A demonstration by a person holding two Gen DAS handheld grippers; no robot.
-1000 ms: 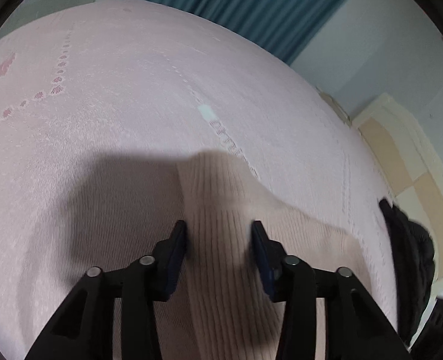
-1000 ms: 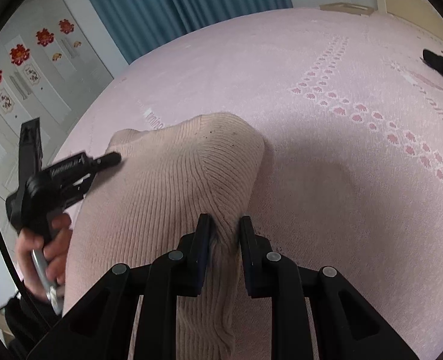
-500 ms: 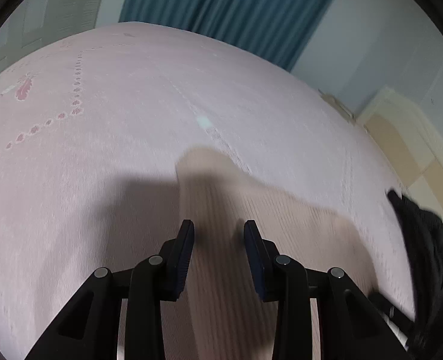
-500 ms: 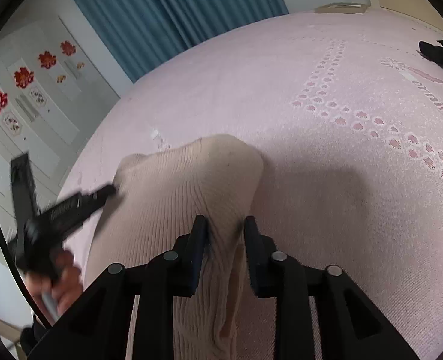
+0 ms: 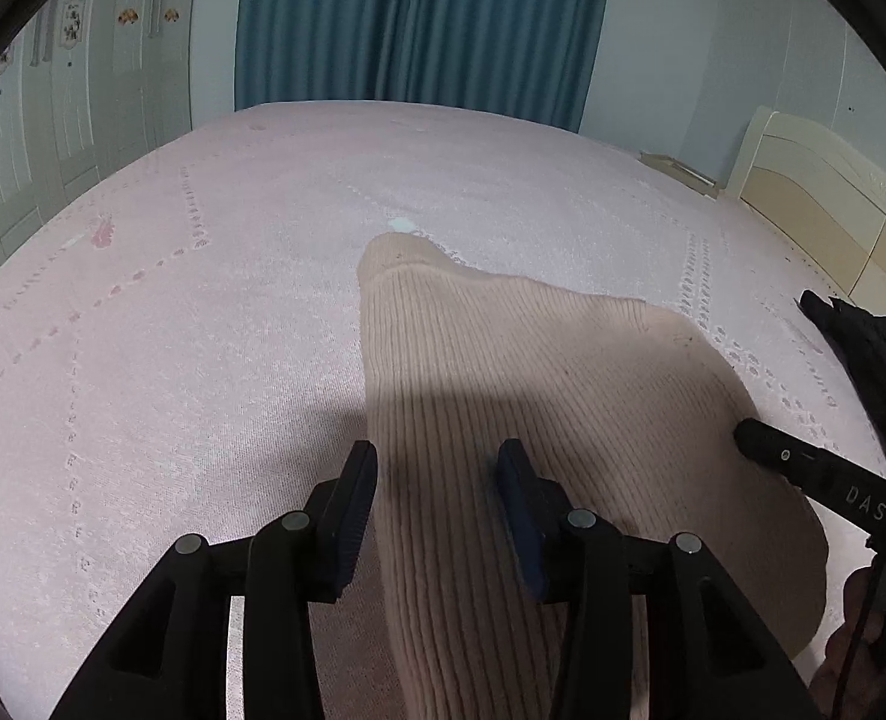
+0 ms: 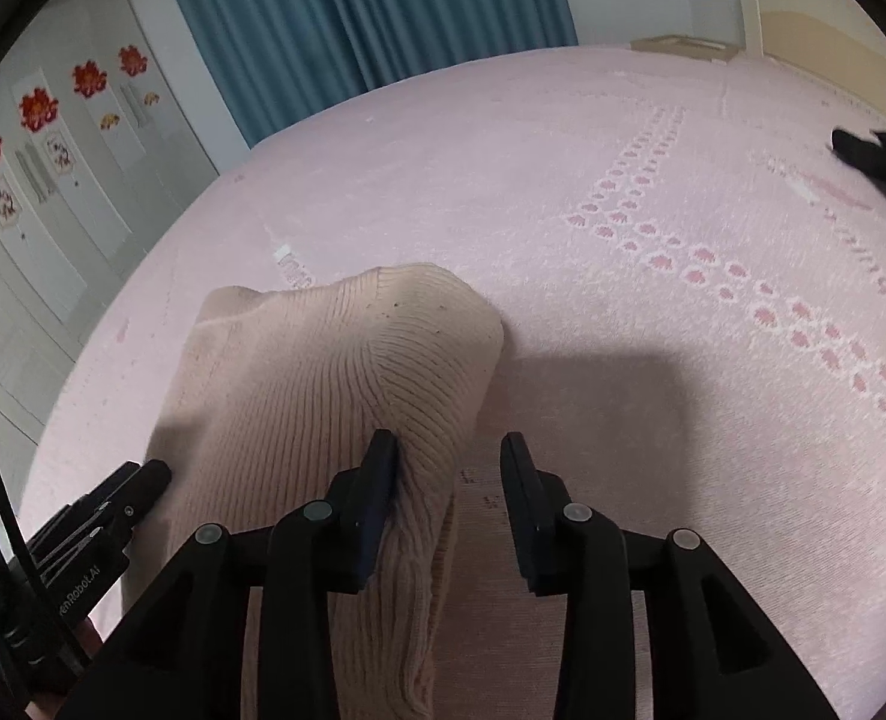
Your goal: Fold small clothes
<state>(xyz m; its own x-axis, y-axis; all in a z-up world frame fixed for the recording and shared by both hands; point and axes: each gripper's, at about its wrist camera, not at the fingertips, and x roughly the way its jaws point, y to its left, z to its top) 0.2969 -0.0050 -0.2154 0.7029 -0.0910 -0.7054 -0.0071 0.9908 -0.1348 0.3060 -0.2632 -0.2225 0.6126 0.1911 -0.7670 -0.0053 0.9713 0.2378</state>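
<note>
While spread flat for folding: beige knit garment on pink bed
Left gripper: wide, straddling fabric, nothing pinched
Right gripper: wide, beside edge, nothing held

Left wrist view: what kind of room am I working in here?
Most likely a bedroom: the beige ribbed garment lies on a pink bedspread, with teal curtains behind and a cream headboard at right.

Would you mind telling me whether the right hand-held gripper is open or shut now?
Open: the right hand-held gripper shows a wide gap between its fingers, and the beige knit garment lies unpinched.
</note>
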